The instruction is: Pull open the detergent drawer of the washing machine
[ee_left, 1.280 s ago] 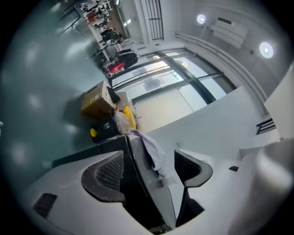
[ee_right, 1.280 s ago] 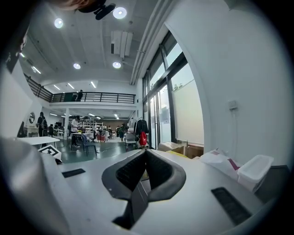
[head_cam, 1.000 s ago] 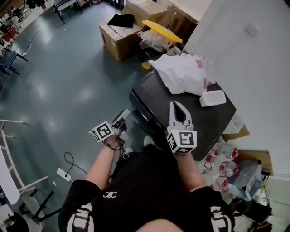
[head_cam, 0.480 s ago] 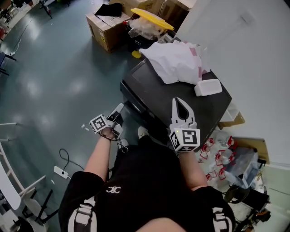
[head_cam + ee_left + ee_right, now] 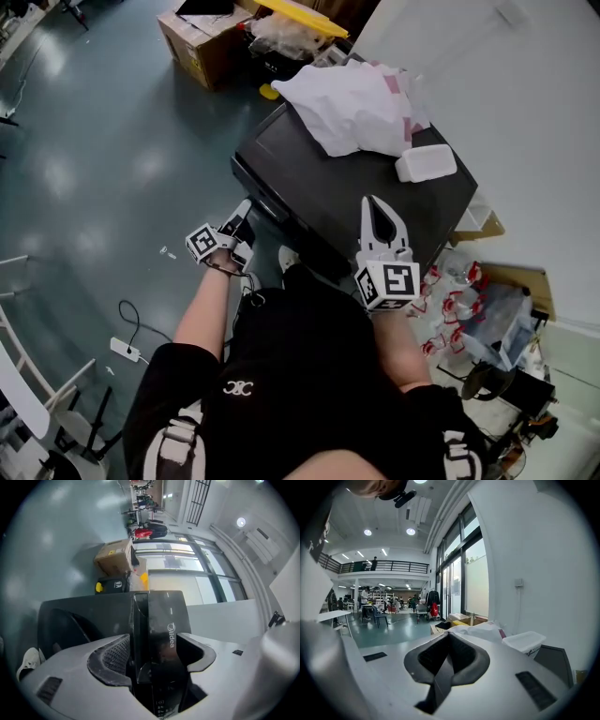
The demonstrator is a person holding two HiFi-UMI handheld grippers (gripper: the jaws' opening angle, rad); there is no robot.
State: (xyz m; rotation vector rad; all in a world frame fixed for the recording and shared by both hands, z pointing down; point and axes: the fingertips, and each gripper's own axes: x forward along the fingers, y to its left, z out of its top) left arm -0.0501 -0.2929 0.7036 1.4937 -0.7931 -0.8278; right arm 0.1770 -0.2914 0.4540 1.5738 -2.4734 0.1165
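The black washing machine (image 5: 328, 187) stands against the white wall. My left gripper (image 5: 241, 214) is at the top left corner of the machine's front. In the left gripper view the jaws (image 5: 159, 644) sit on either side of the black detergent drawer front (image 5: 164, 616), which bears a Midea label, and appear shut on it. A narrow edge of the drawer (image 5: 139, 620) stands out from the front panel. My right gripper (image 5: 373, 201) hovers over the near edge of the machine's top, shut and holding nothing (image 5: 449, 641).
A white plastic bag (image 5: 352, 108) and a white lidded box (image 5: 427, 162) lie on the machine's top. Cardboard boxes (image 5: 202, 37) stand behind it on the floor. Packs of bottles (image 5: 459, 309) sit at the right. A power strip (image 5: 125, 349) lies at the left.
My left gripper has moved in to the machine's front top corner and closed round the drawer front. The right gripper has stayed over the top, still shut.
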